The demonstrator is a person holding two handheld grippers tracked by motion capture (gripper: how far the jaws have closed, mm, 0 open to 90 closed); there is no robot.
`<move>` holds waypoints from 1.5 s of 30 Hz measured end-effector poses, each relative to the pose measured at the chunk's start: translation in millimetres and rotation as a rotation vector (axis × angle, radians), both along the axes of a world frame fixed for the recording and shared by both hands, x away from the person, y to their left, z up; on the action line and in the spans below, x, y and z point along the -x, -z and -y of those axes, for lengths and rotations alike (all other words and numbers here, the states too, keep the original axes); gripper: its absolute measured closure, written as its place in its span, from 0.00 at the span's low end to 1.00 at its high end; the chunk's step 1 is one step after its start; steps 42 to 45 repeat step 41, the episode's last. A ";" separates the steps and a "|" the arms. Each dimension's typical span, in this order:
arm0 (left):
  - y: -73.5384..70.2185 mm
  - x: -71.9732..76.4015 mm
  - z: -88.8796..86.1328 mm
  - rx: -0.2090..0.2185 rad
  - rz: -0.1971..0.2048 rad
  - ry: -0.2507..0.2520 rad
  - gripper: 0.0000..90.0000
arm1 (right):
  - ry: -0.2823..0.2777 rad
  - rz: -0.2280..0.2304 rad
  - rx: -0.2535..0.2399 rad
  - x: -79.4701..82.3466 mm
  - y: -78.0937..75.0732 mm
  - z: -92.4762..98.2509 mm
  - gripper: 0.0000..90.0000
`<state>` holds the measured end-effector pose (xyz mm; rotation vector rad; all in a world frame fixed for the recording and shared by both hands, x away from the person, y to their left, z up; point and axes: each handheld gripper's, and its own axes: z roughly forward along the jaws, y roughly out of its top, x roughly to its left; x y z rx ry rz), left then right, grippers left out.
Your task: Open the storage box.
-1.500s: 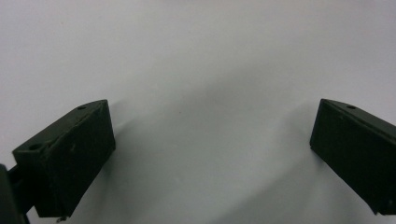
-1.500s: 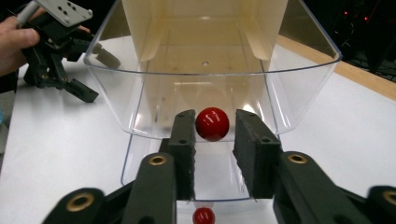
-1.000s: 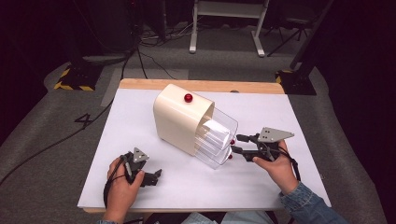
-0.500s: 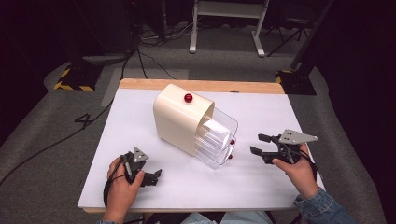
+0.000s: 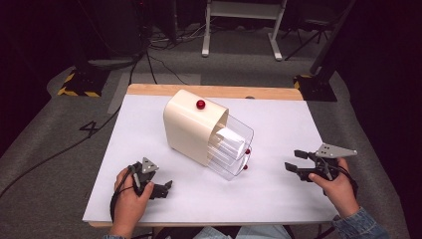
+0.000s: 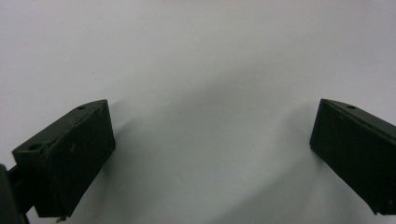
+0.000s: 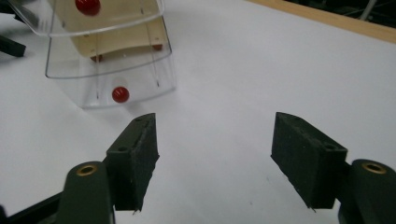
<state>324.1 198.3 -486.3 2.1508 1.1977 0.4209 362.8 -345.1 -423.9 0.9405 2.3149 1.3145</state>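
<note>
1. The cream cabinet (image 5: 191,127) with two clear drawers (image 5: 233,149) stands near the middle of the white tabletop (image 5: 278,194). Both drawers are slid out toward five o'clock, each with a small red knob (image 7: 120,94) on its front, and a third red knob (image 5: 200,104) sits on the cabinet's curved top.
2. The drawers look empty, though the clear plastic makes that hard to tell for sure.
3. The right gripper (image 5: 297,162) sits at about four o'clock from the cabinet, well apart from the drawer fronts. Its jaws have just been opening and stand released, with nothing between them.
4. The step in hand reads as the drawers being left open and the right hand (image 5: 338,186) drawing clear. To do it well, keep those jaws wide and level, low over the tabletop, without brushing the lower knob.
5. The left gripper (image 5: 161,189) rests at seven o'clock from the cabinet, jaws spread over bare white surface and gripping nothing.
</note>
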 end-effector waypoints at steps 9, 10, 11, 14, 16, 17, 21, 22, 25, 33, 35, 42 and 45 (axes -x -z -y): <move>0.1 0.0 0.1 0.001 0.001 -0.002 0.00 | 0.036 -0.033 0.032 4.6 15.2 20.0 0.31; 0.1 0.0 0.1 0.001 0.002 -0.001 0.00 | 0.036 -0.033 0.032 4.6 15.2 20.0 0.31; 0.1 0.1 0.2 0.001 0.001 -0.002 0.00 | 0.039 -0.039 0.039 5.7 21.2 24.1 0.30; 0.1 0.0 0.1 0.001 0.002 -0.001 0.00 | 0.037 -0.046 0.062 6.2 25.8 26.9 0.30; 0.2 0.0 0.1 0.001 0.002 -0.001 0.00 | 0.037 -0.051 0.119 5.8 34.6 31.2 0.29; 0.2 0.0 0.1 0.001 0.002 -0.001 0.00 | 0.038 -0.053 0.128 5.6 36.6 32.2 0.28; 0.1 0.0 0.0 0.001 0.001 -0.001 0.00 | 0.049 -0.075 0.135 5.2 47.1 36.8 0.27; 0.0 0.0 0.0 0.000 -0.001 0.000 0.00 | 0.052 -0.078 0.138 5.1 49.5 37.5 0.27; 0.0 0.0 0.0 0.000 0.000 0.000 0.00 | 0.049 -0.097 0.144 5.0 55.5 38.6 0.26; 0.1 0.2 0.1 0.000 0.000 0.000 0.00 | 0.039 -0.098 0.183 5.1 57.3 34.5 0.19; 0.1 0.2 0.0 0.000 0.000 0.000 0.00 | 0.041 -0.093 0.185 5.5 57.6 34.3 0.18; -0.1 -0.1 0.3 0.000 -0.002 -0.002 0.00 | 0.062 -0.100 0.193 4.3 57.8 33.9 0.14; -0.1 -0.1 0.3 0.000 -0.002 -0.002 0.00 | 0.062 -0.100 0.193 4.3 57.8 33.9 0.14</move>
